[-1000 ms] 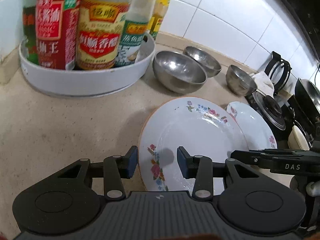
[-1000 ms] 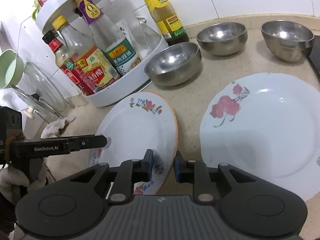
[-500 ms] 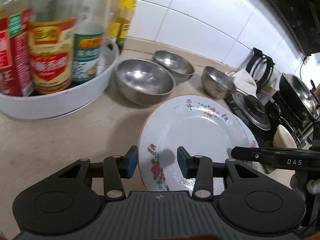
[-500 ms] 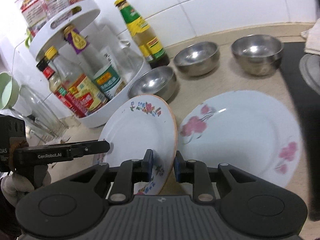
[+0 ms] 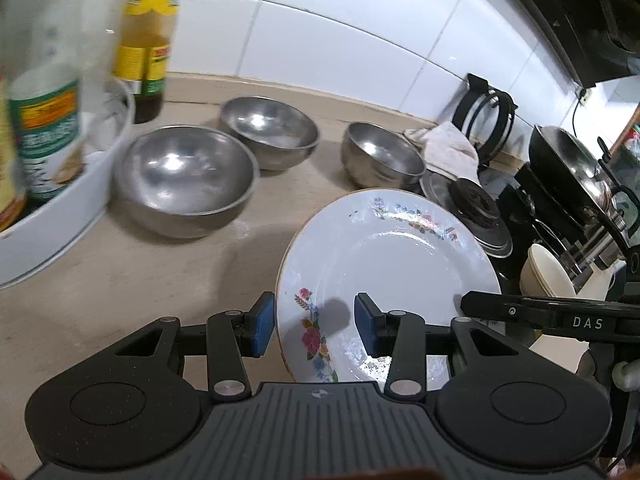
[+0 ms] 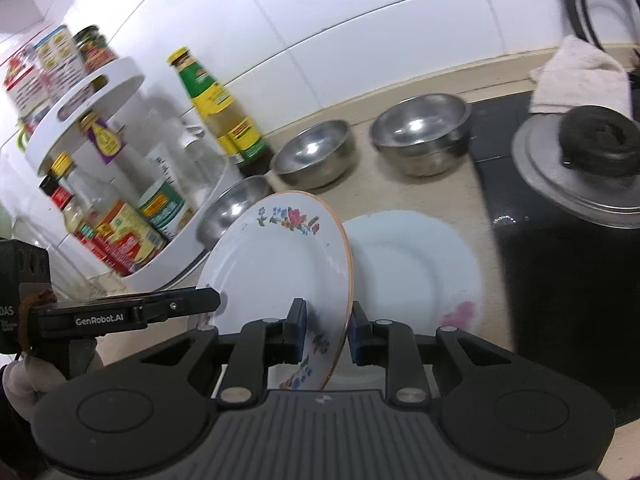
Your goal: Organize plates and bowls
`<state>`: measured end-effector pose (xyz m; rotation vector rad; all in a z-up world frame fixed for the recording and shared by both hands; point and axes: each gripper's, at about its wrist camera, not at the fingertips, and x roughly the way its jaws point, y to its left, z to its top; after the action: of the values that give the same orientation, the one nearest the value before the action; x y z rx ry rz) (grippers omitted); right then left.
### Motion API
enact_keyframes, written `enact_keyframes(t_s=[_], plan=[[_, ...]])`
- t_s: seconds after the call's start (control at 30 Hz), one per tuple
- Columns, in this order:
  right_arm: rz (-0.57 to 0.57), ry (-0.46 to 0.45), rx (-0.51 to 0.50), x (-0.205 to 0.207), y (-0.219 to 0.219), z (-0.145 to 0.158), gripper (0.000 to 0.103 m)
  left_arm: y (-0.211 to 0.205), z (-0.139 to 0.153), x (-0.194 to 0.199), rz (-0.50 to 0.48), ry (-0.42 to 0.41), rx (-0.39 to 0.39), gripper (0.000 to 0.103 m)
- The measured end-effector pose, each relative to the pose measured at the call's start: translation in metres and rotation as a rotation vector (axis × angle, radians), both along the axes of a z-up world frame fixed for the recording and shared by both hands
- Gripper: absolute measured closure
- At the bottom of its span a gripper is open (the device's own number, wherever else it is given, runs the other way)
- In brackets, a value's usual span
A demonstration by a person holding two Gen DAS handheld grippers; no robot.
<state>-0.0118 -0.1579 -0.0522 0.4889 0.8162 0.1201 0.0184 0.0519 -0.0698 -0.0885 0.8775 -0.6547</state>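
Observation:
A white plate with small flowers and an orange rim is off the counter and tilted, held at opposite edges. My left gripper is shut on its near-left rim. My right gripper is shut on its right rim. A finger of the right gripper crosses the left wrist view at the plate's far side. A second white plate with pink flowers lies flat on the counter, partly under the held one. Three steel bowls stand behind.
A white two-tier turntable full of sauce bottles stands at the left. A green-capped bottle is beside it. To the right are a black stove with a pot lid, a folded cloth and a wok.
Both grippers have carried the flowered plate to the right, away from the turntable and partly over the pink-flowered plate. The plate is more tilted now. Neither grip has changed.

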Motion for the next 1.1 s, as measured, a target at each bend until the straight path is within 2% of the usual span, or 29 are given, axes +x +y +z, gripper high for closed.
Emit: enact_keyframes(t_s=[0.43,1.1], plan=[[-0.067,0.027,0.015,0.0,-0.046,-0.009,0.081,-0.043,-0.008,0.013,-0.031,0.023,0.013,0.053],[-0.029,0.057,0.004,0.01,-0.05,-0.019,0.079,-0.049,-0.015,0.014,0.016,0.046,0.026,0.052]])
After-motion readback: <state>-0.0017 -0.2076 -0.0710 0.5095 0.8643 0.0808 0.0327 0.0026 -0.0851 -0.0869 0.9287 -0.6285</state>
